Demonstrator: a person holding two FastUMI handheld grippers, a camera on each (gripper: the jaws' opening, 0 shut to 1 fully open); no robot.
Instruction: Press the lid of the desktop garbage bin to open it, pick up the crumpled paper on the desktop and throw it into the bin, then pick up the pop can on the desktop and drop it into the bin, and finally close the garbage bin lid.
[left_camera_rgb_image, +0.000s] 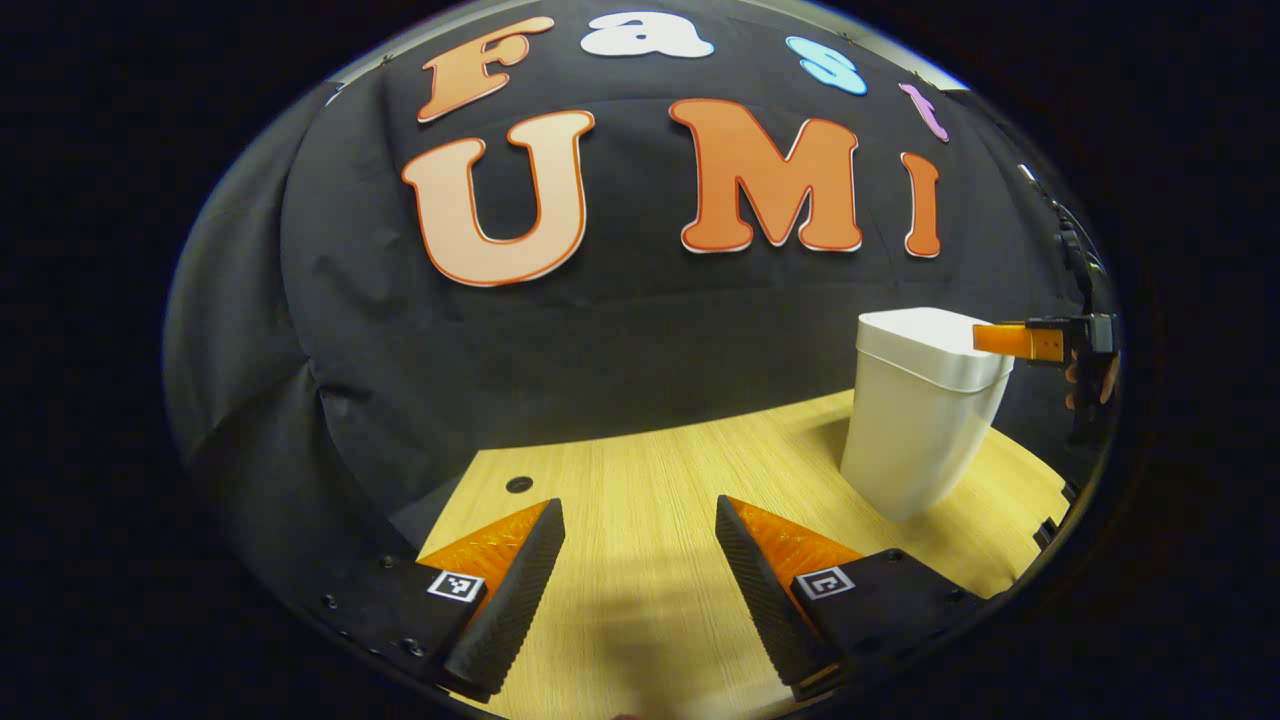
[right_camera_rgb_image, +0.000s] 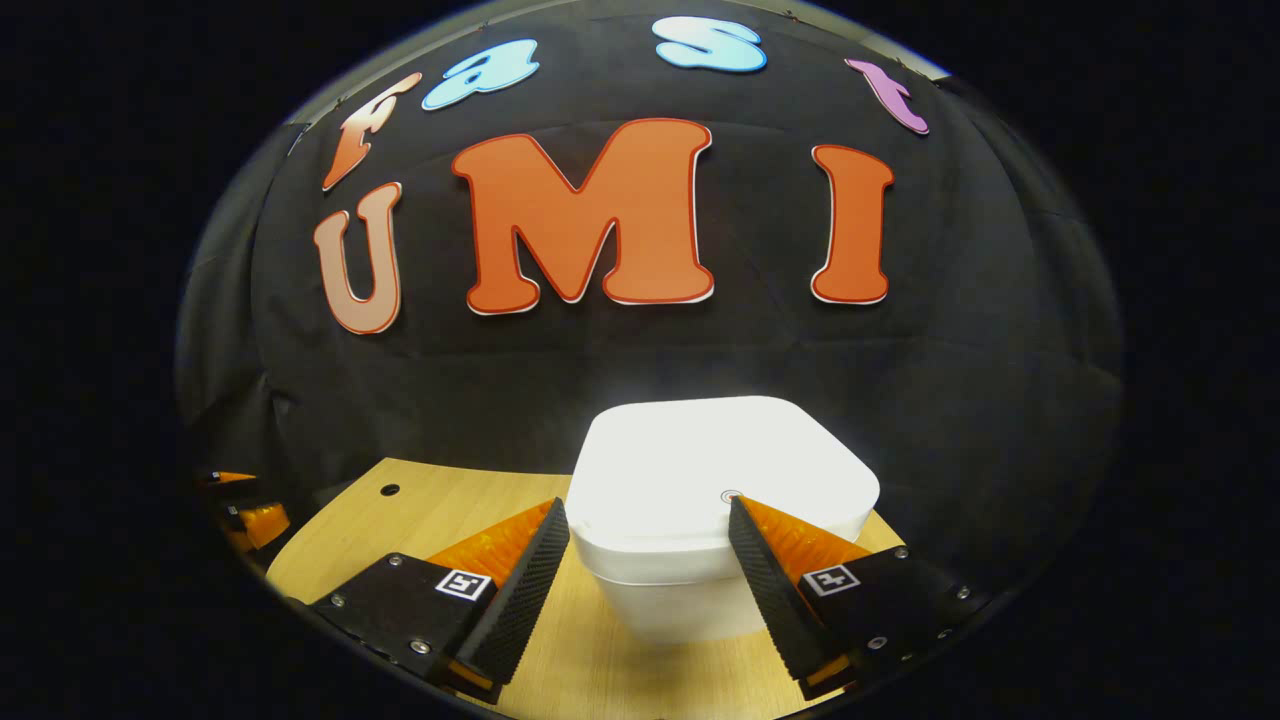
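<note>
Right gripper view: white bin (right_camera_rgb_image: 700, 520), lid (right_camera_rgb_image: 720, 470) closed, upright on table (right_camera_rgb_image: 450, 500).

in the left gripper view, the garbage bin (left_camera_rgb_image: 925, 420) is standing upright on the table (left_camera_rgb_image: 640, 480), off to the right and ahead of the left gripper (left_camera_rgb_image: 640, 535), whose fingers are sitting apart over bare tabletop. the bin's lid (left_camera_rgb_image: 930, 345) is lying closed on top. the right gripper (left_camera_rgb_image: 1010, 340) is reaching in from the right at lid height, its tip at the lid's right edge. a small hole (left_camera_rgb_image: 519, 484) is sitting in the table to the left, near the booth wall behind. in the right gripper view, the bin is sitting just ahead, between the spread fingers, and the left gripper (right_camera_rgb_image: 245, 515) is showing at the far left.
</note>
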